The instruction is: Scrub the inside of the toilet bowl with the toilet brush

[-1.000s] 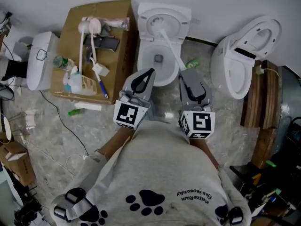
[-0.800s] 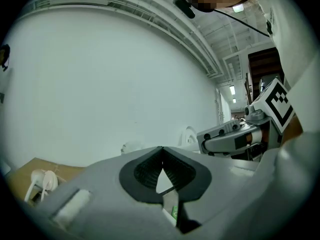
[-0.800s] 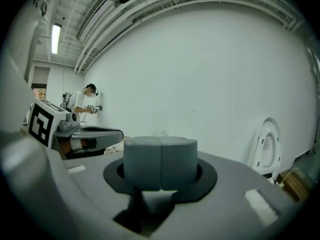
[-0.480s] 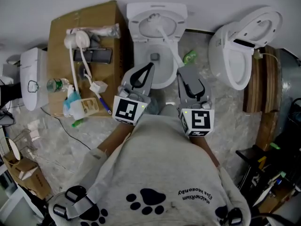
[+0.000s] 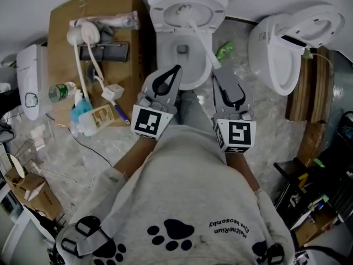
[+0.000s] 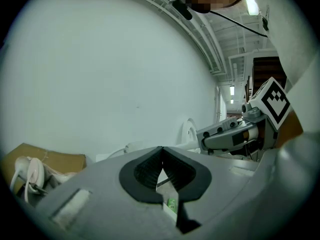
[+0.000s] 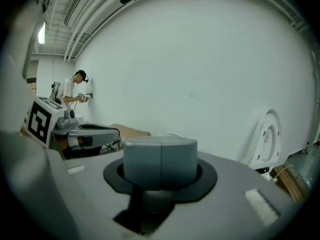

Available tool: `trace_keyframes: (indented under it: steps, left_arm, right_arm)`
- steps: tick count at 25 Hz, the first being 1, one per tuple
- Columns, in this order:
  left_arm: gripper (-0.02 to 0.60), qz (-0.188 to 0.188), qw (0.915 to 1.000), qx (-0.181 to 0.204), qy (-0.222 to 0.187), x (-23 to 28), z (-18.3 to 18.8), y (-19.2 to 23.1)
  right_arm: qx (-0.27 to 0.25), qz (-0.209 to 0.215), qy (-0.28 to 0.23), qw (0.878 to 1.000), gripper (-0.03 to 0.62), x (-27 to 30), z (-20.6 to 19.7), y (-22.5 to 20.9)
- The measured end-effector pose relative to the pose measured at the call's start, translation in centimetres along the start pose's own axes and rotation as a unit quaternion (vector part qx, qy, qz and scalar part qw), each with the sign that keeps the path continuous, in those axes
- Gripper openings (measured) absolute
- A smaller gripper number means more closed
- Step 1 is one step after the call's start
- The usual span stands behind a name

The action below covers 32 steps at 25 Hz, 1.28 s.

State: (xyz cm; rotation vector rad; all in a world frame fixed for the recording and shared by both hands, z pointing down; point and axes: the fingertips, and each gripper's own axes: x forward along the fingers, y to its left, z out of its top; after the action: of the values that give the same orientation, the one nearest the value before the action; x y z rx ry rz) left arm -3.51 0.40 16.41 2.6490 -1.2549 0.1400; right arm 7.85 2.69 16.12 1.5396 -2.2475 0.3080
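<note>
A white toilet bowl (image 5: pixel 165 35) stands open at the top middle of the head view. The toilet brush (image 5: pixel 199 38) leans inside it, its white handle slanting out over the right rim toward my right gripper. My left gripper (image 5: pixel 174 70) hangs just before the bowl's front rim, jaws shut with nothing between them. My right gripper (image 5: pixel 219 75) is beside it to the right, also shut and empty, its tip close to the handle's end. In the gripper views, the left gripper (image 6: pixel 161 153) and the right gripper (image 7: pixel 160 156) point at a white wall.
A cardboard box (image 5: pixel 66 24) with toilet parts lies left of the bowl. A second toilet (image 5: pixel 287 43) lies on its side at the right, by a wooden pallet (image 5: pixel 311 93). A green object (image 5: pixel 224 51) sits on the floor between them. A person (image 7: pixel 70 91) stands far off.
The head view has shifted, so the bowl and box sit higher and further left. Both grippers stay shut before the bowl. The brush keeps its place in the bowl.
</note>
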Motion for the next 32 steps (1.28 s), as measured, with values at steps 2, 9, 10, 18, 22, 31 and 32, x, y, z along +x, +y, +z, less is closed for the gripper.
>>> trace_keyframes:
  steps: [2, 9, 10, 18, 22, 31, 32]
  left_arm:
    - [-0.002, 0.001, 1.0, -0.006, 0.008, 0.1, -0.7, 0.0]
    - [-0.002, 0.007, 0.9996, -0.023, 0.016, 1.1, -3.3, 0.7]
    - [-0.002, 0.008, 0.9995, -0.024, 0.018, 1.2, -3.8, 0.7]
    - [-0.002, 0.006, 0.9992, -0.025, 0.031, 2.2, -7.4, 0.6]
    - [-0.002, 0.007, 0.9985, -0.035, 0.042, 2.6, -9.8, 0.8]
    - [0.0, 0.004, 0.9979, -0.029, 0.058, 4.4, -13.4, 1.6]
    - [-0.002, 0.003, 0.9979, -0.028, 0.058, 4.6, -13.8, 1.7]
  right_arm:
    - [-0.008, 0.002, 0.01, 1.0, 0.153, 0.2, -0.6, -0.2]
    - [-0.008, 0.016, 0.043, 0.999, 0.153, 2.0, -3.8, -0.9]
    - [-0.008, 0.02, 0.047, 0.999, 0.153, 2.3, -4.3, -0.9]
    - [-0.001, 0.044, 0.086, 0.995, 0.153, 4.2, -8.9, -0.6]
    - [-0.002, 0.051, 0.102, 0.993, 0.153, 5.1, -11.3, -0.8]
    - [0.003, 0.062, 0.118, 0.991, 0.153, 8.2, -14.2, -1.7]
    - [0.004, 0.063, 0.12, 0.991, 0.153, 8.6, -14.5, -1.7]
